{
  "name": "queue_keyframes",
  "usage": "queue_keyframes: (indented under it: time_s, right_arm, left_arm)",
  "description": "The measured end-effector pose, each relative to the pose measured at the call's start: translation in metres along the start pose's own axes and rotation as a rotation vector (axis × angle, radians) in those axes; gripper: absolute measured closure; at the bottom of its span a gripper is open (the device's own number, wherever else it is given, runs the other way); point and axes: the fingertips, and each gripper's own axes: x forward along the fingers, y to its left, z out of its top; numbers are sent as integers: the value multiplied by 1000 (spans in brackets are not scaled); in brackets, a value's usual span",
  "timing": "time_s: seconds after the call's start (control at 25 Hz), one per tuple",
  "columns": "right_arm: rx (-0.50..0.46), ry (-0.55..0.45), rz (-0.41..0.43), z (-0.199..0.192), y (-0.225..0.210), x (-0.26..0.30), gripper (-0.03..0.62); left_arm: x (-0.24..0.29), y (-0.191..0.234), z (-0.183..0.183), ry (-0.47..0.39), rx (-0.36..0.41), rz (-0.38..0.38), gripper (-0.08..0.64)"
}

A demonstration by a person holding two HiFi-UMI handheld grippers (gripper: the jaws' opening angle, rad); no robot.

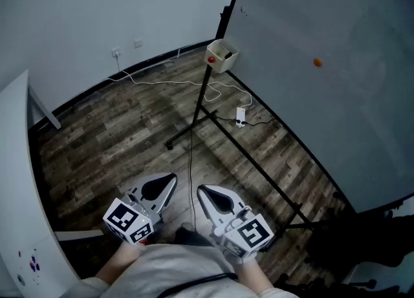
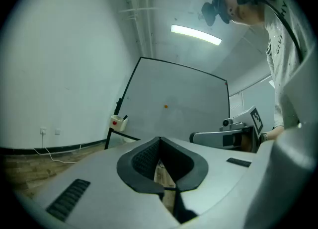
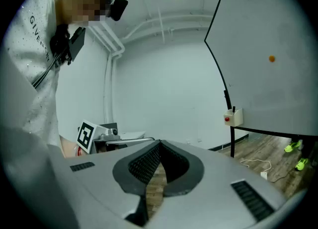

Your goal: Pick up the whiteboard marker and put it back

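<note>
Whiteboard marker (image 3: 233, 109) is stood upright in the box (image 3: 236, 117) well ahead, probably slightly nearer the right hand-held gripper (image 1: 201, 189). That and the left hand-held gripper (image 1: 173, 178) are clamped shut, empty.

- Two grippers: the left gripper (image 1: 173, 176) and the right gripper (image 1: 200, 189), each with one marker cube.
- One whiteboard (image 1: 336, 116) on a black stand.
- One orange dot (image 1: 317, 62) on the whiteboard's surface, away from its edges.
- One cream holder box (image 1: 223, 57) at the whiteboard's lower corner, with one red knob (image 1: 211, 59) on its face.
- One dark whiteboard marker (image 3: 233, 109) standing in the box.
- Two wall sockets (image 1: 116, 52), side by side.
- One white cable (image 1: 168, 83) and one white adapter (image 1: 240, 116) on the floor.
- Two small yellow-green things (image 3: 289, 147) on the floor, too small to identify.
- One ceiling light strip (image 2: 196, 34).
</note>
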Motion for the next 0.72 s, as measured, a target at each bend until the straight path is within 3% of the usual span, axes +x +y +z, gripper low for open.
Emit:
queue_keyframes:
  time_s: [0.2, 0.72]
  right_arm:
    - [0, 48, -4, 0, -28, -1, 572]
    - [-46, 68, -9, 12, -82, -1, 572]
  left_arm:
    - [25, 4, -1, -11, -24, 7, 545]
    - [81, 5, 5, -26, 4, 34, 545]
